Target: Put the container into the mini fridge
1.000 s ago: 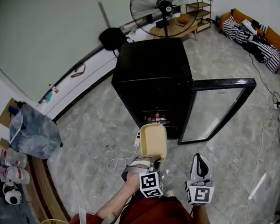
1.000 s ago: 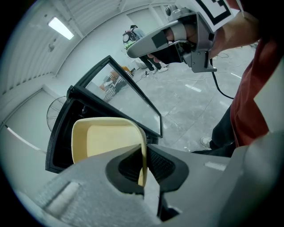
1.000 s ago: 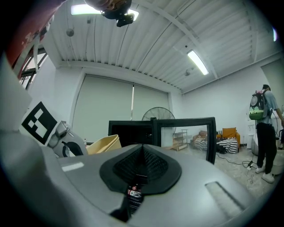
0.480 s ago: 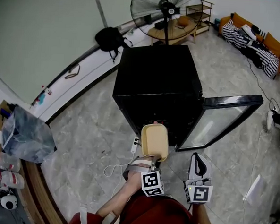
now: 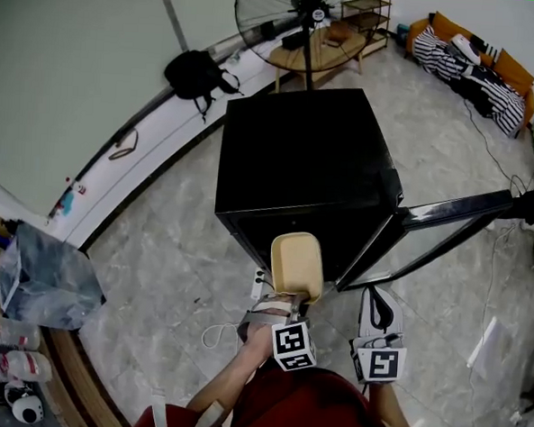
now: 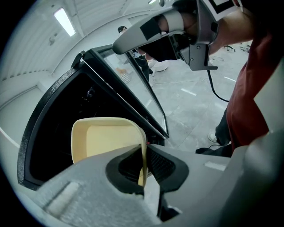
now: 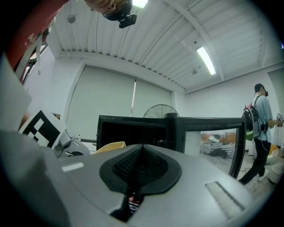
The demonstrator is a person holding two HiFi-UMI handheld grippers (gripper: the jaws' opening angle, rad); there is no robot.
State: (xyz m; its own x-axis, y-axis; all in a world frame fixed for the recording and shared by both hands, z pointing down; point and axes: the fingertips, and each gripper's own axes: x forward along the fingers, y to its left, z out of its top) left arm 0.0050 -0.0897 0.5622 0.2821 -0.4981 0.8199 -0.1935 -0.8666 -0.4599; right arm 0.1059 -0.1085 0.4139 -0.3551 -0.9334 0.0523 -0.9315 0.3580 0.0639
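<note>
- The person has closed in on the black box-shaped mini fridge (image 5: 306, 165). Its top fills more of the head view, and the shelves inside its open front have dropped out of sight.
- The shallow beige plastic container (image 5: 297, 264), clamped in the left gripper (image 5: 289, 300), was short of the fridge. Its far end now overlaps the fridge's front top edge.
- The right gripper (image 5: 380, 305) has advanced alongside and is now close by the fridge's open glass door (image 5: 457, 209), which shows nearly edge-on.
</note>
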